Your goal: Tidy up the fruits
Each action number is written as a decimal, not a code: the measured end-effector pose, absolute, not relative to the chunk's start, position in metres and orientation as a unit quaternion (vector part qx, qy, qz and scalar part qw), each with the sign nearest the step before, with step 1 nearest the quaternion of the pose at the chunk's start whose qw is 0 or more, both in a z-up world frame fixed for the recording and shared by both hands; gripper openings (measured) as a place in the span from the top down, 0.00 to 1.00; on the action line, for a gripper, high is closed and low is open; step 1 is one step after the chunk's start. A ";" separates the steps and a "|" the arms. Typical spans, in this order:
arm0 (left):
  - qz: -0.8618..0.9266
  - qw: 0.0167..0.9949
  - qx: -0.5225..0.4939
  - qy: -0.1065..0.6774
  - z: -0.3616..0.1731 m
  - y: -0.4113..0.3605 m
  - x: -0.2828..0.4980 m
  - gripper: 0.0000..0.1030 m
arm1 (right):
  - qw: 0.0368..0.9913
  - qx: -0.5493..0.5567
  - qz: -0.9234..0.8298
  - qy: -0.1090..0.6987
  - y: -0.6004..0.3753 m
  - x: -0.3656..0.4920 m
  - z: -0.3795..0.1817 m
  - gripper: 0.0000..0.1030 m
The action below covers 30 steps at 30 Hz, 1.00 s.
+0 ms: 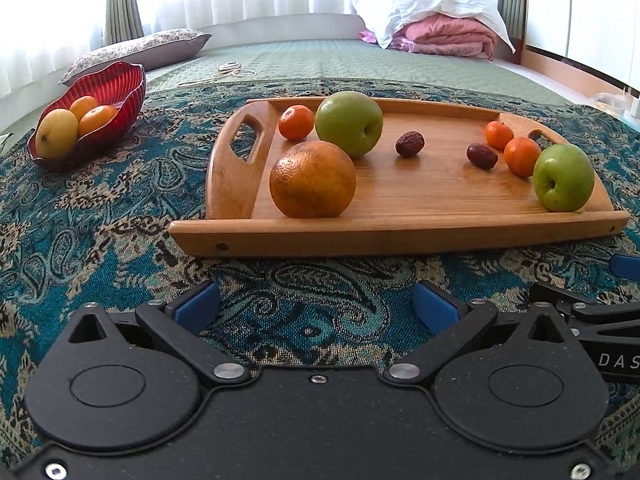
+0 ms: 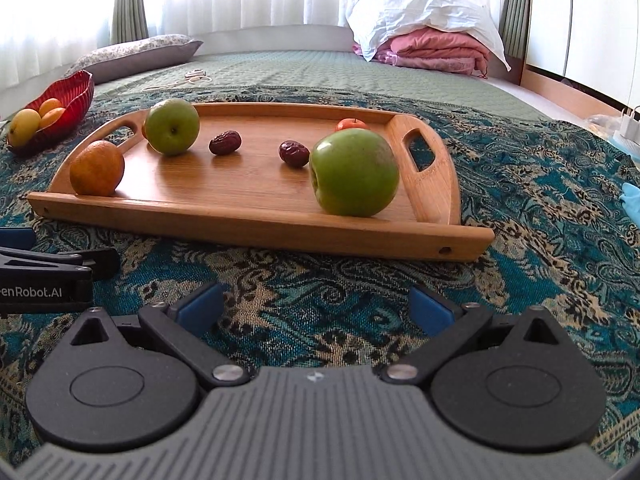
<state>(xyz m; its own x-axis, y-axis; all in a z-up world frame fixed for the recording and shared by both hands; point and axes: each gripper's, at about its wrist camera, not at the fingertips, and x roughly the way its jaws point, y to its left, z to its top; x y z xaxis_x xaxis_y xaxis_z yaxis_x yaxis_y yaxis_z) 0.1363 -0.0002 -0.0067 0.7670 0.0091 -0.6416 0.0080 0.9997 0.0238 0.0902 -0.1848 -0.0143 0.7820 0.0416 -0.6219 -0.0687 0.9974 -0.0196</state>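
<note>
Both grippers hover empty, jaws spread wide, just before the wooden tray's near edge. The large orange sits at the tray's near left corner, straight ahead of the left gripper; the right gripper faces the green apple by the near right corner.

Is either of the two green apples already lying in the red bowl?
No: the red bowl holds only yellow and orange fruit, while both green apples sit on the wooden tray.
</note>
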 end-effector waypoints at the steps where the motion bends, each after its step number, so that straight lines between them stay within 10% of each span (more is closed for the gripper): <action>1: 0.000 0.940 0.012 0.341 -0.007 0.000 0.136 0.00 | 0.944 -0.021 0.029 0.329 -0.184 0.090 -0.015 0.00; 30: -0.001 0.943 0.004 0.332 -0.010 0.003 0.134 0.00 | 0.948 -0.021 0.027 0.317 -0.185 0.085 -0.017 0.00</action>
<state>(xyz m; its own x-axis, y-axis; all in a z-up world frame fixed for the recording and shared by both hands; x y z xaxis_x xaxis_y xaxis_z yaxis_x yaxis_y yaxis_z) 0.1343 0.0029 -0.0100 0.7797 0.0003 -0.6261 0.0055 1.0000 0.0073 0.0852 -0.1848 -0.0168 0.7976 0.0374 -0.6020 -0.0641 0.9977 -0.0228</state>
